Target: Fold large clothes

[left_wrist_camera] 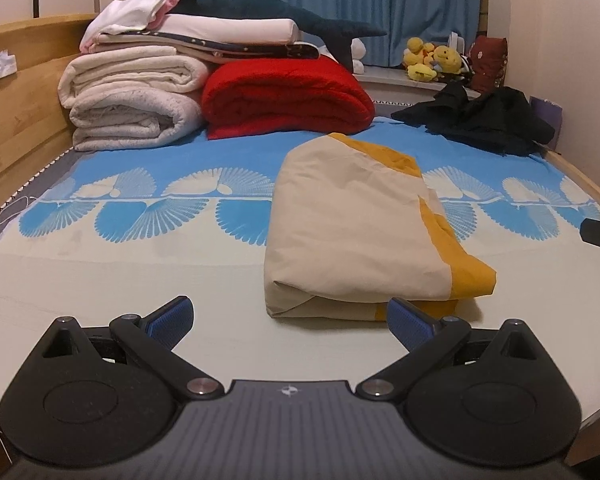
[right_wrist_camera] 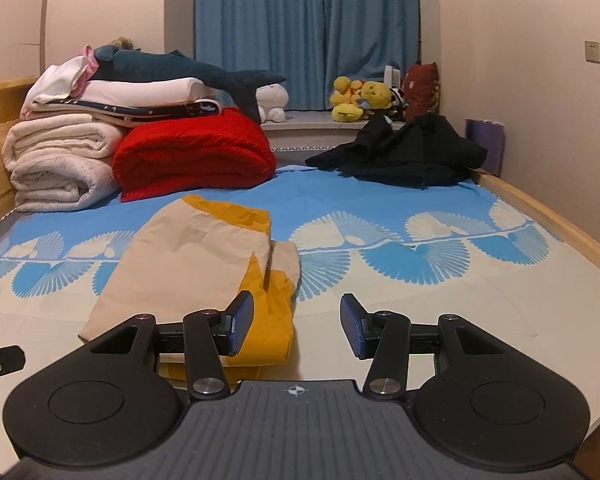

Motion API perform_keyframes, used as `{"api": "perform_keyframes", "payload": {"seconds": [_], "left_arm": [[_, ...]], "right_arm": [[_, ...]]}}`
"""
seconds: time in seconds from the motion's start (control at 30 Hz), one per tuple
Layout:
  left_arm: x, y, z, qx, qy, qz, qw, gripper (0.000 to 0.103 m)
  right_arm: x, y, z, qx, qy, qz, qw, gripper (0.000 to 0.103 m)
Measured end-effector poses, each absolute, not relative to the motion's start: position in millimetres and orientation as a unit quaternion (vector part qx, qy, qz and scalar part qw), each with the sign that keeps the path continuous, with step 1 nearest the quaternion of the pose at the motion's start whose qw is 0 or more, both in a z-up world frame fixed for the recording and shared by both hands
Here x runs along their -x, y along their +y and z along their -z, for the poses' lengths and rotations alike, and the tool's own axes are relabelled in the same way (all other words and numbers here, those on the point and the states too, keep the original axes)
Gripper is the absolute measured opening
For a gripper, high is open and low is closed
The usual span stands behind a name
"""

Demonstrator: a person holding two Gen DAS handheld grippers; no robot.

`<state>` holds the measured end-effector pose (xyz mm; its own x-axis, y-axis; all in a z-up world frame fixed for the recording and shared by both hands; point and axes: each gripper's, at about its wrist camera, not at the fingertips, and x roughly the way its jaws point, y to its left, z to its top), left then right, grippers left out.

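Cloth: beige garment [left_wrist_camera: 352, 224] with mustard trim, already folded into a thick oblong bundle, lying on the bed [left_wrist_camera: 120, 280] near its front edge
Long axis: runs away from the person toward the red blanket [left_wrist_camera: 284, 96], leaning a little to the right at the near end; the narrower rounded end points to the far side, the wider end with the mustard flap faces the person
Left tongs [left_wrist_camera: 290, 322]: released, pads spread wide and holding nothing; the bundle's near folded edge sits just beyond and between the pads, its mustard corner close by the right-side pad
Right tongs [right_wrist_camera: 297, 326]: released, nothing gripped; the bundle [right_wrist_camera: 188, 264] lies ahead and to their left, its mustard flap behind the left-side pad, and bare sheet shows between the pads
Nearer hand: the left, I judge, since it faces the bundle's end squarely; the right stands off its mustard side
Coming move: probably one more fold along the long axis, or a lift of the finished bundle; either turns on the near end being taken from both corners
Waiting: black clothes [right_wrist_camera: 408, 152] heaped unfolded at the far right of the bed, well apart from both tongs
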<state>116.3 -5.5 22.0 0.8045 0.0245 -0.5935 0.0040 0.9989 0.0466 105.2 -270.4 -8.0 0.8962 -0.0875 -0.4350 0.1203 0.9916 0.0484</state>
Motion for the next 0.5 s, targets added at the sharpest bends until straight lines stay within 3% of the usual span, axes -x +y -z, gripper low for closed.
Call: {"api": "perform_keyframes", "payload": {"seconds": [0.5], "left_arm": [[-116.2, -8.3, -18.9, -0.026, 0.310, 0.007, 0.950, 0.103]], "right_arm": [[-104.2, -262.9, 7.8, -0.025, 0.224, 0.037, 0.974, 0.050]]}}
